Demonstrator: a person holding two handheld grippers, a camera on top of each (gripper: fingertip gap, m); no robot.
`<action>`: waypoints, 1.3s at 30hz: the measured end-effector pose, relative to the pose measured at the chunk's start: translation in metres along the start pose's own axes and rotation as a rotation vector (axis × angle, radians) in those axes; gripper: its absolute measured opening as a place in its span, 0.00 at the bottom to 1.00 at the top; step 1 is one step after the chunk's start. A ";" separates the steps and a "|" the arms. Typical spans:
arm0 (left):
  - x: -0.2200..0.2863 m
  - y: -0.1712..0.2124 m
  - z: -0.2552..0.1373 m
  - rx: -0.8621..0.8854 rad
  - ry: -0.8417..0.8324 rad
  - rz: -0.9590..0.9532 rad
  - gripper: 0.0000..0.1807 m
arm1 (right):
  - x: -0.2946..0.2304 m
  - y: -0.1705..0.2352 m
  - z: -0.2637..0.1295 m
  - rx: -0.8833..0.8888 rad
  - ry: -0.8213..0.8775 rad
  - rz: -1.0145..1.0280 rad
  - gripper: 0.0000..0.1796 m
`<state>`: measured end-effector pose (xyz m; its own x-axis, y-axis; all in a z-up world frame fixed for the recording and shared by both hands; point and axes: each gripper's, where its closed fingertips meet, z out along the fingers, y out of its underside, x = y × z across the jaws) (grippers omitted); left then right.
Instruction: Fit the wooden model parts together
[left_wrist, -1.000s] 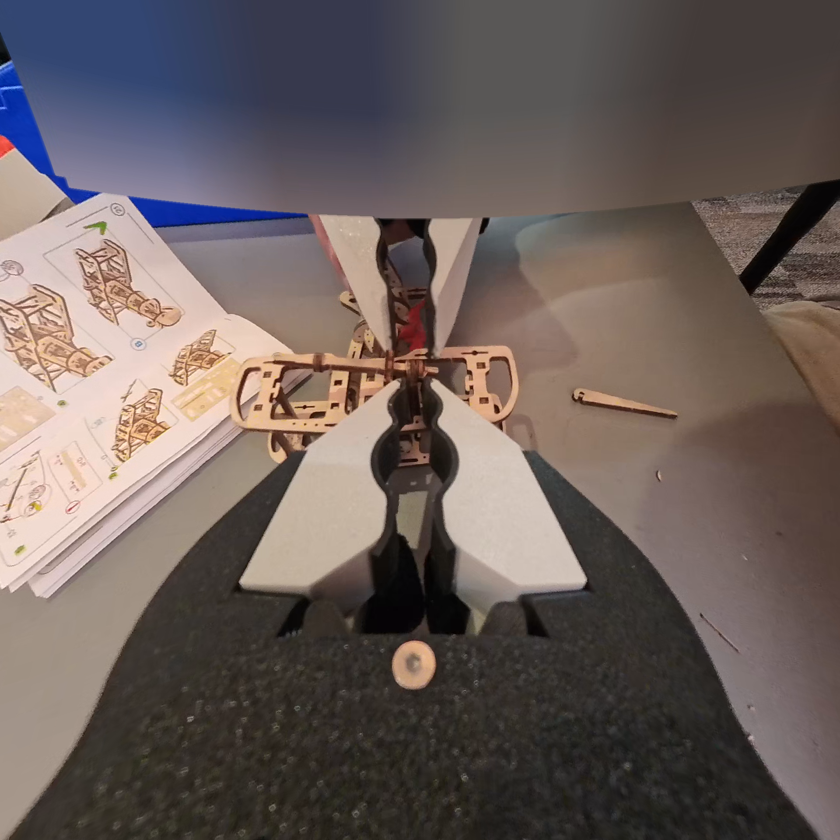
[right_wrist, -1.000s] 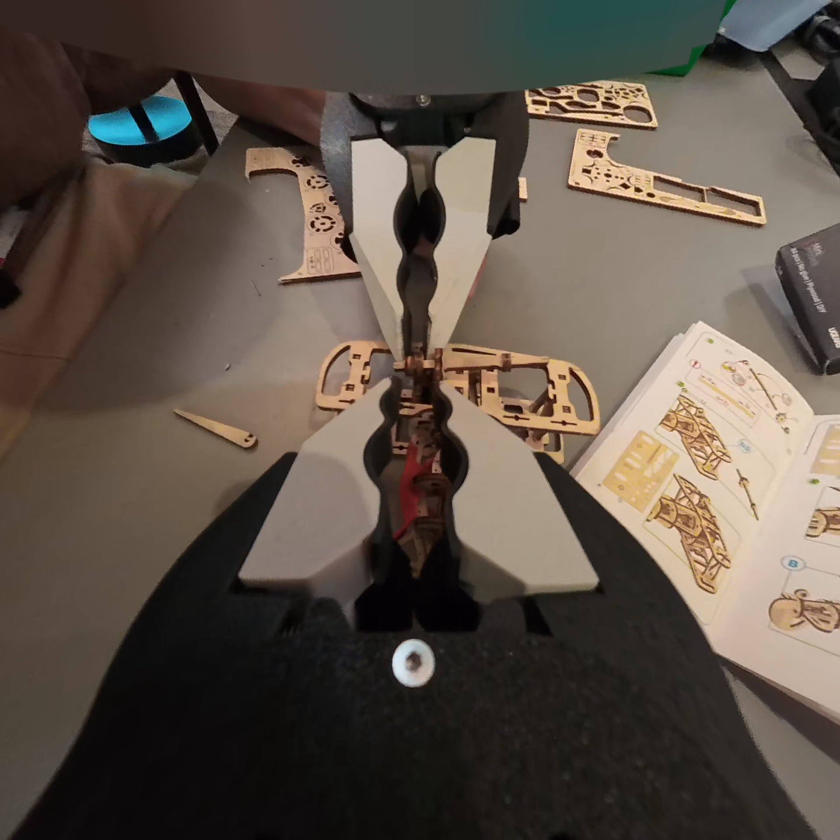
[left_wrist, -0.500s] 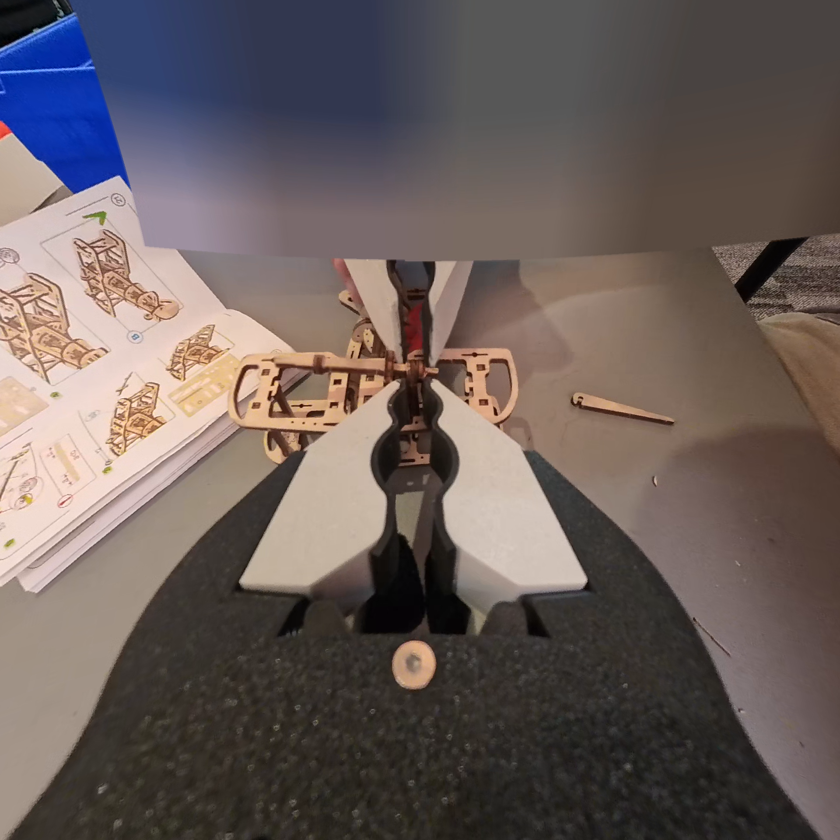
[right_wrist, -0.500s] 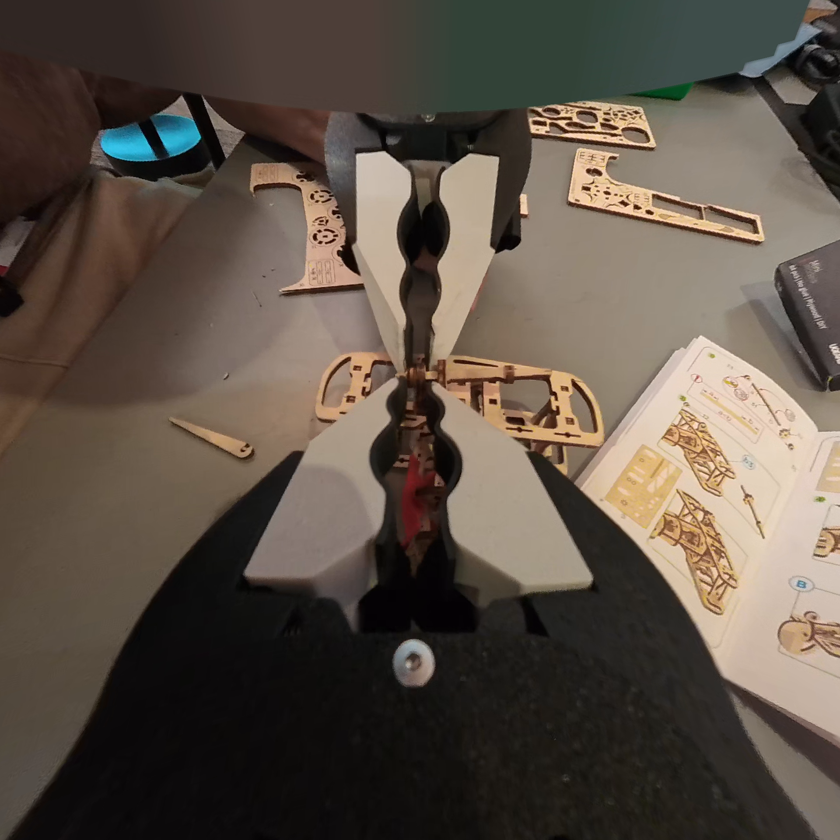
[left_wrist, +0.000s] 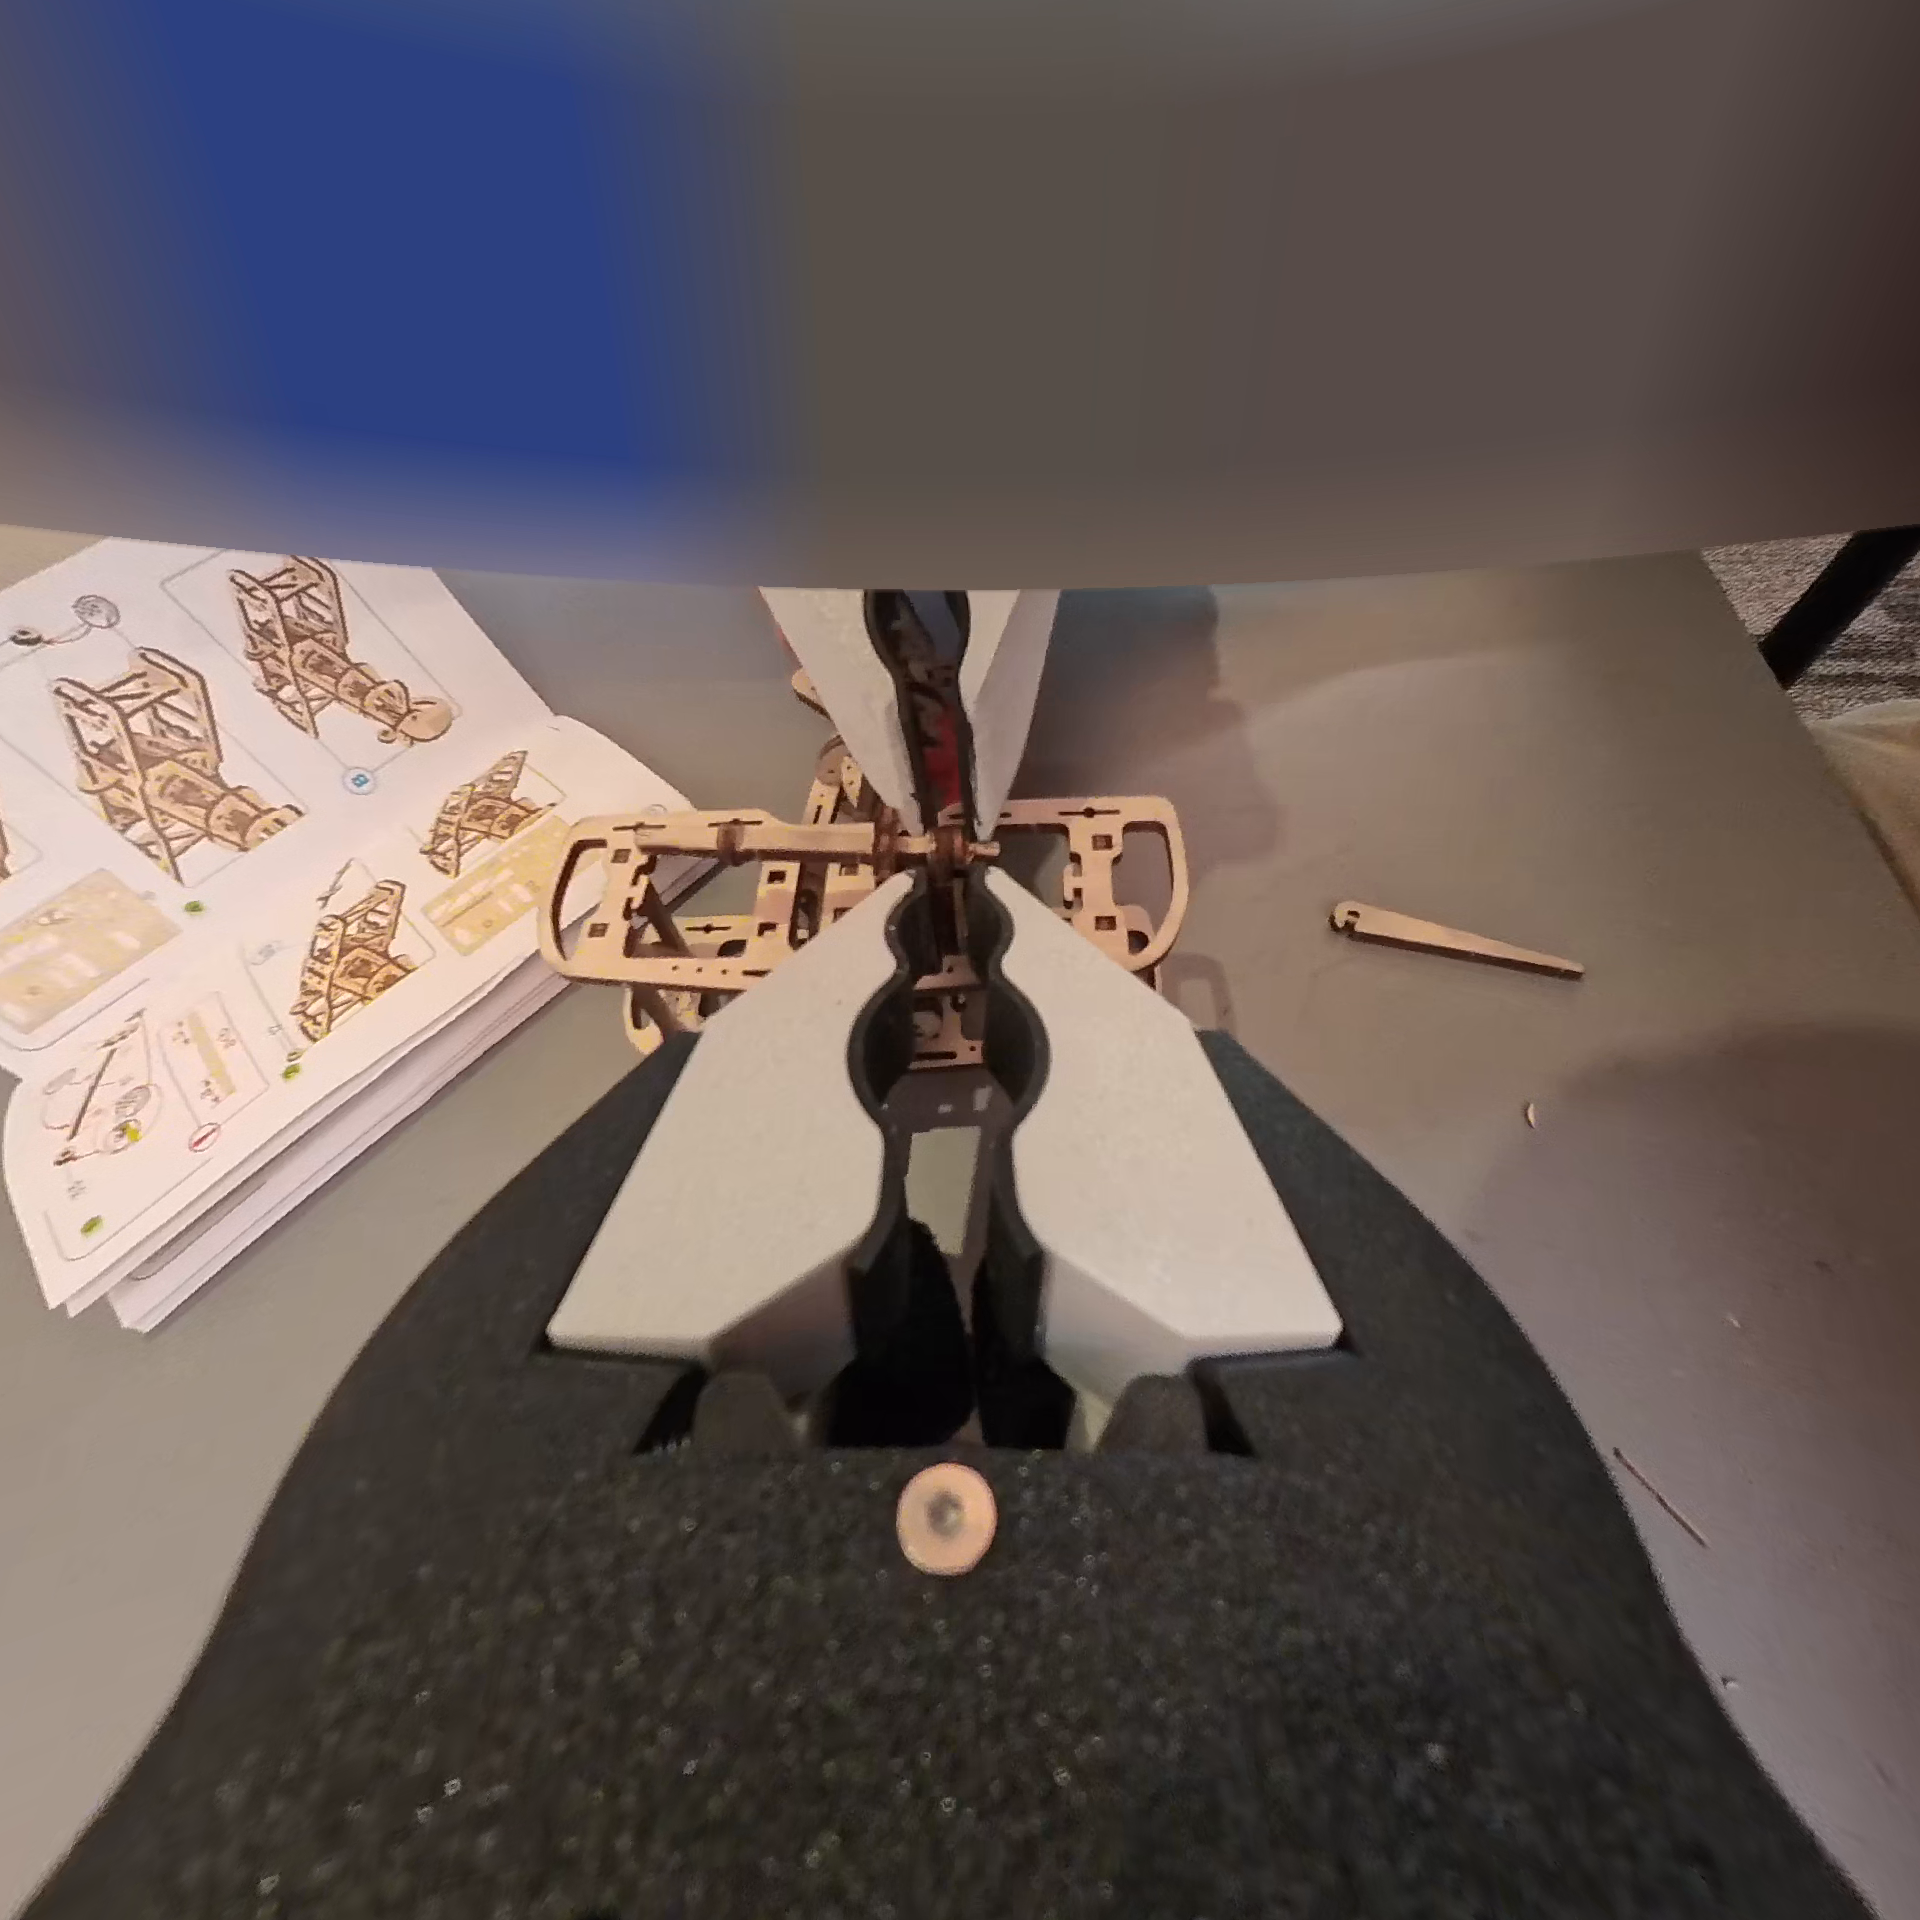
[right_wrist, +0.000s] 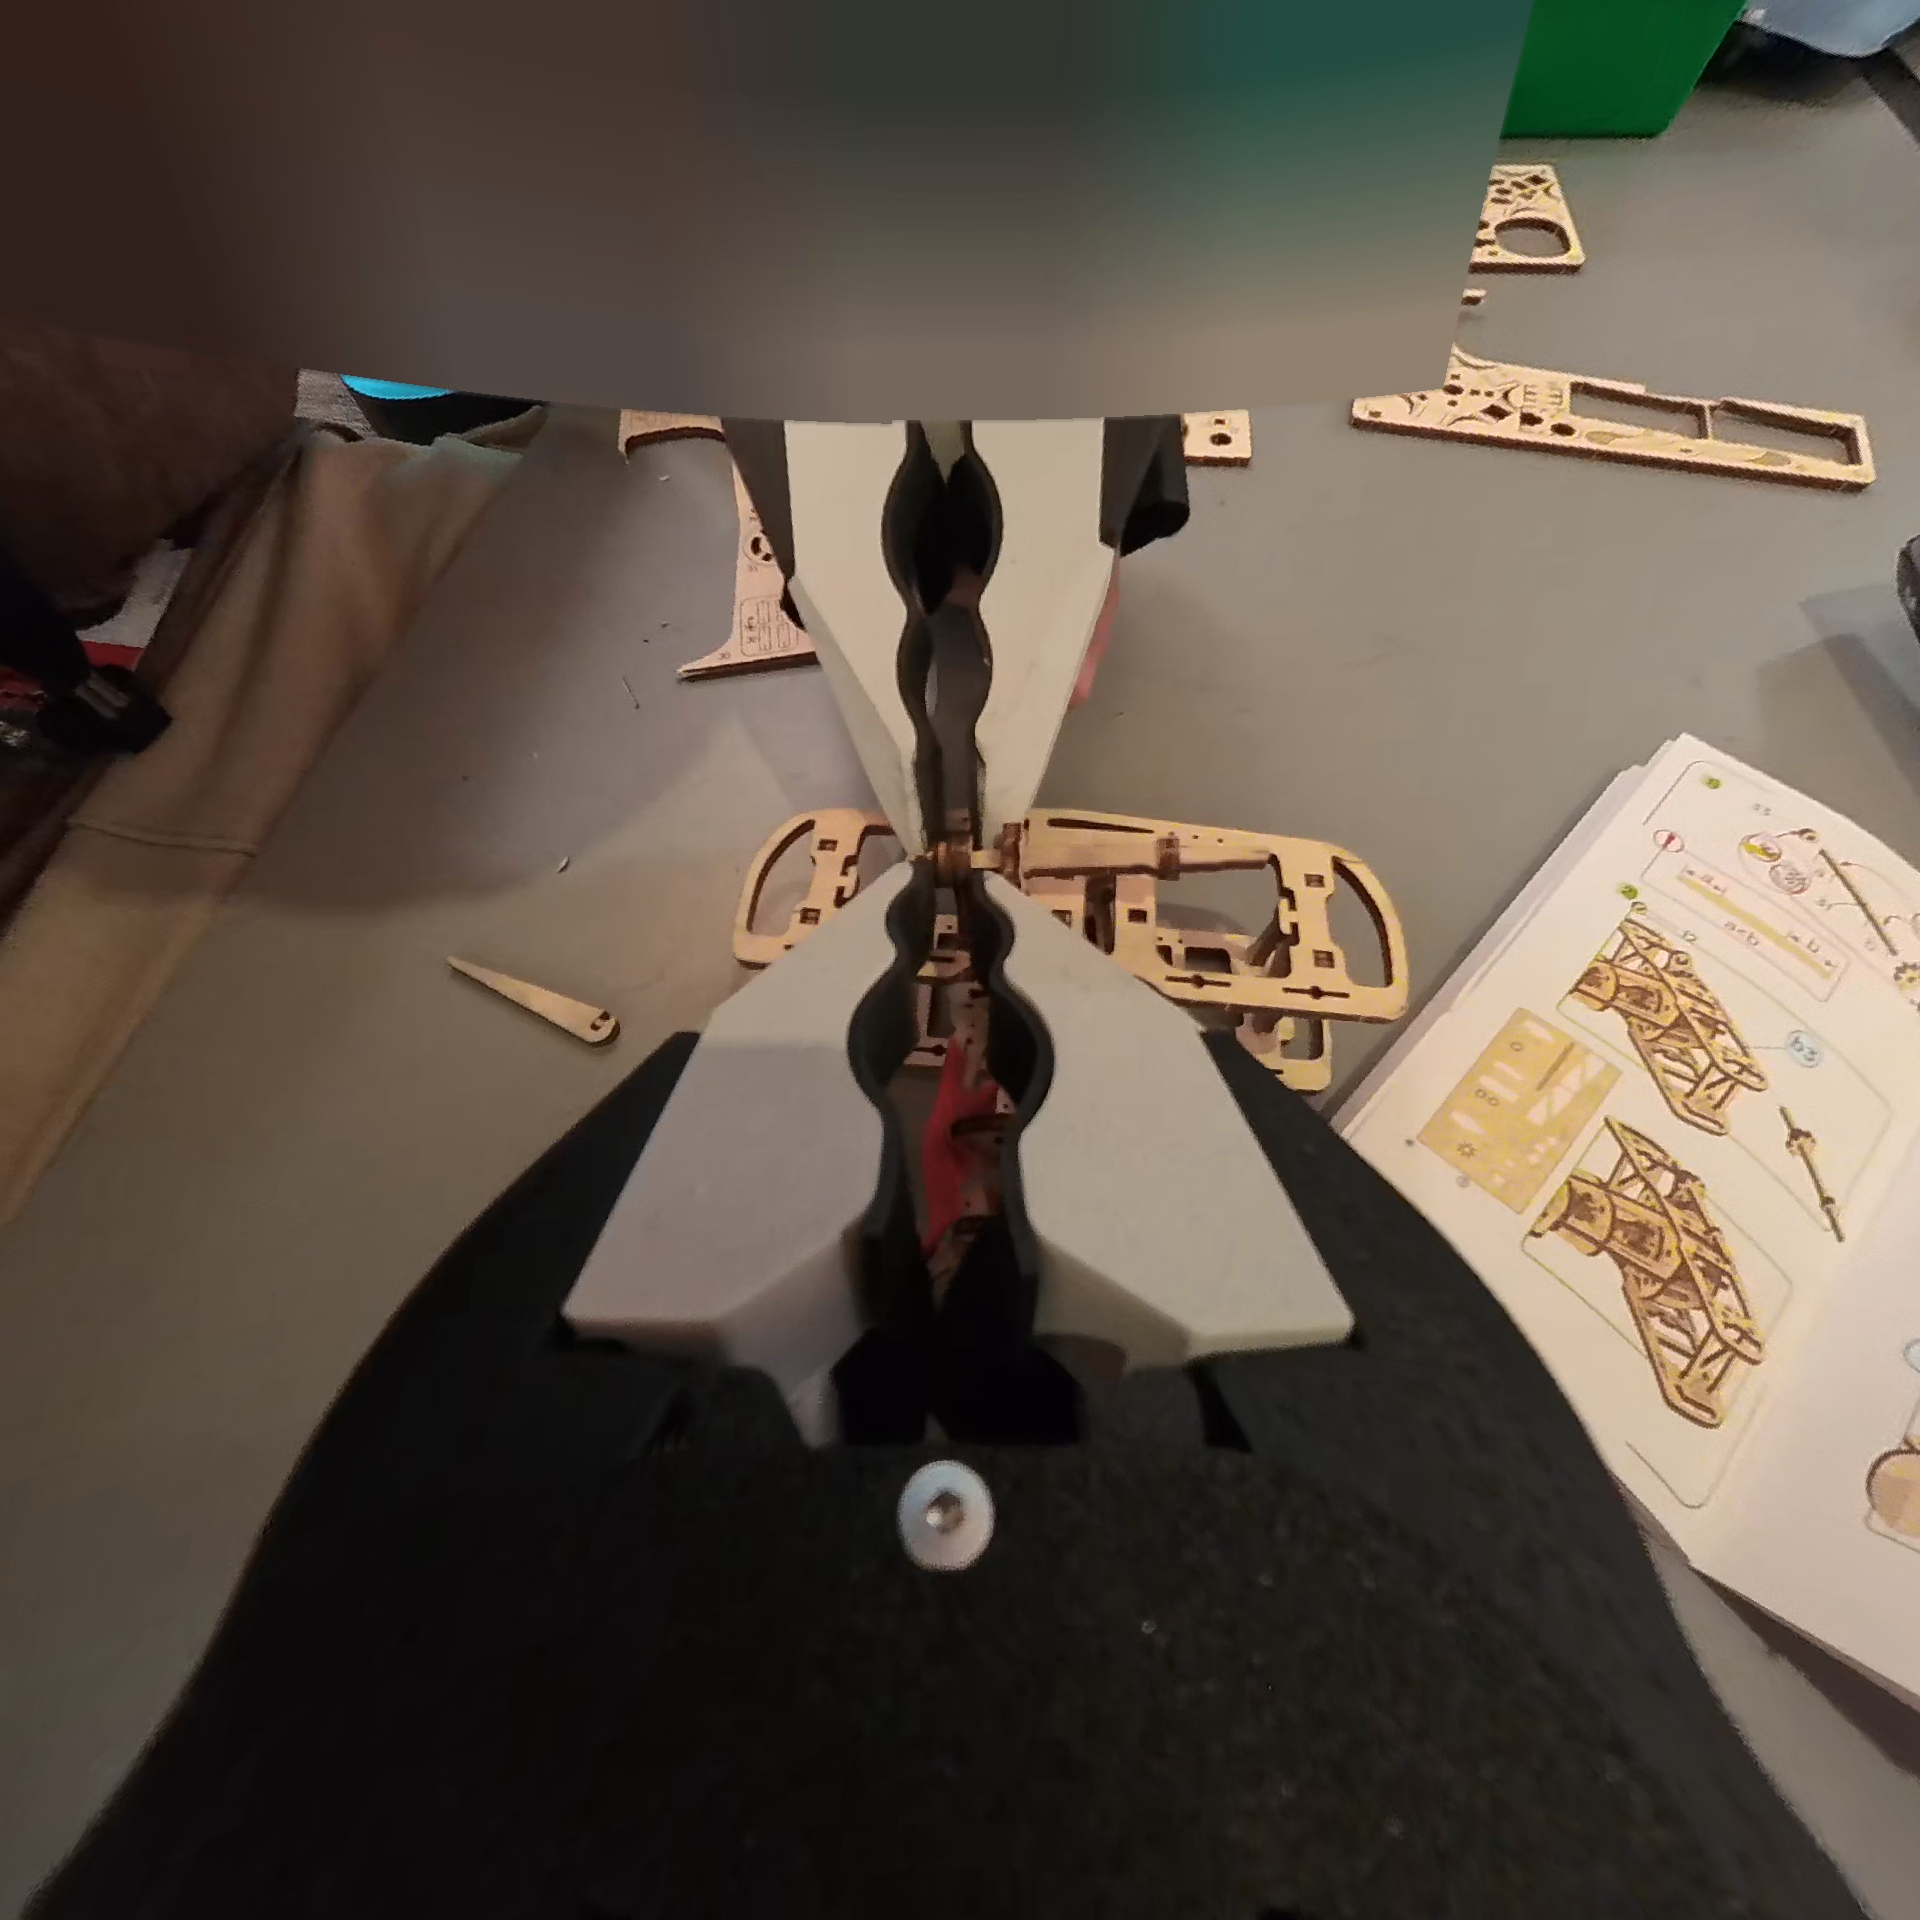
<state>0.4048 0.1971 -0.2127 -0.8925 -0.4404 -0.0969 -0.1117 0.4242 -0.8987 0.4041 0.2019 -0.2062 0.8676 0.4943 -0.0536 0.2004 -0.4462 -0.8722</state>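
Note:
A partly built wooden model (left_wrist: 623, 914) with looped wing frames stands on the grey table (left_wrist: 1455, 1195). It also shows in the right wrist view (right_wrist: 1320, 935). A thin wooden axle (left_wrist: 790, 836) runs along its top, and shows too in the right wrist view (right_wrist: 1101, 854). My left gripper (left_wrist: 940, 871) is shut on the axle's small end piece from the near side. My right gripper (right_wrist: 948, 883) is shut on the same end from the opposite side, tip to tip with the left. A red part (right_wrist: 951, 1122) of the model shows between the right fingers.
An open instruction booklet (left_wrist: 260, 883) lies beside the model, also in the right wrist view (right_wrist: 1662, 1143). A loose tapered wooden pin (left_wrist: 1455, 940) lies on the other side. Punched wooden sheets (right_wrist: 1621, 436) and a green box (right_wrist: 1621, 62) lie farther off. A person's clothing (right_wrist: 208, 727) is at the table edge. Left and right tips are no more than a few centimetres apart.
Both grippers stay pinched tip to tip on the axle end. The views have shifted only slightly and the model has barely moved.

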 end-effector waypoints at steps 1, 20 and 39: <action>0.000 0.000 0.000 -0.001 0.000 -0.001 0.01 | 0.000 0.000 0.000 0.000 -0.001 0.004 0.02; 0.002 -0.001 0.002 -0.001 0.026 -0.024 0.01 | -0.002 0.002 -0.003 -0.020 0.014 0.023 0.03; 0.002 -0.002 0.002 0.005 0.043 -0.041 0.05 | 0.002 0.001 -0.006 0.036 -0.040 0.140 0.04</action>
<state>0.4039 0.1939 -0.2123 -0.9054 -0.4226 -0.0414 -0.1467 0.4028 -0.9035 0.4088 0.1983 -0.2043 0.8669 0.4589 -0.1948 0.0615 -0.4862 -0.8717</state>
